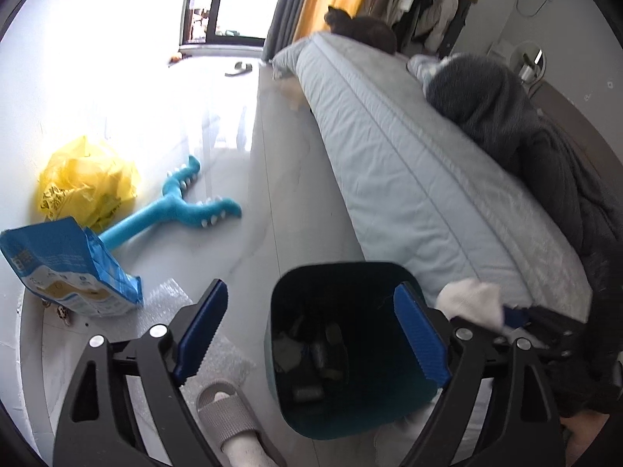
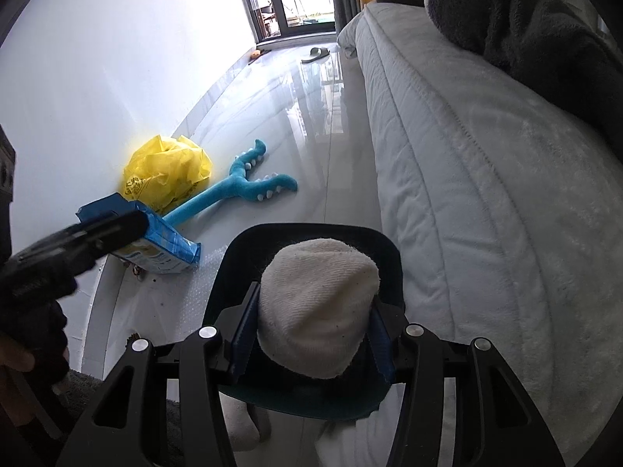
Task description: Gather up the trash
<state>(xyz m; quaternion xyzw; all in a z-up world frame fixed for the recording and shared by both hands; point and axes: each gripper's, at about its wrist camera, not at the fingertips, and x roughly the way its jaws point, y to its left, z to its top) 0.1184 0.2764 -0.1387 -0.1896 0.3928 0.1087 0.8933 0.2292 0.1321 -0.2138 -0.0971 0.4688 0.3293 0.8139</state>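
Observation:
A dark teal trash bin (image 1: 272,323) stands on the floor beside the bed, with several dark scraps at its bottom. My left gripper (image 1: 311,292) hangs open above the bin's mouth, with nothing between its blue pads. My right gripper (image 2: 315,299) is shut on a white knitted cloth (image 2: 317,307), maybe a sock, held right over the bin (image 2: 311,229). In the left wrist view that white cloth (image 1: 473,301) shows at the bin's right, next to the bed edge. The left gripper (image 2: 97,233) appears as a dark blur at the left of the right wrist view.
Against the wall lie a yellow plastic bag (image 1: 87,185), a blue plush toy (image 1: 171,210) and a blue packet (image 1: 66,268) on bubble wrap (image 1: 163,299). The bed (image 1: 409,179) with a dark blanket (image 1: 506,124) runs along the right. A slippered foot (image 1: 229,416) stands near the bin.

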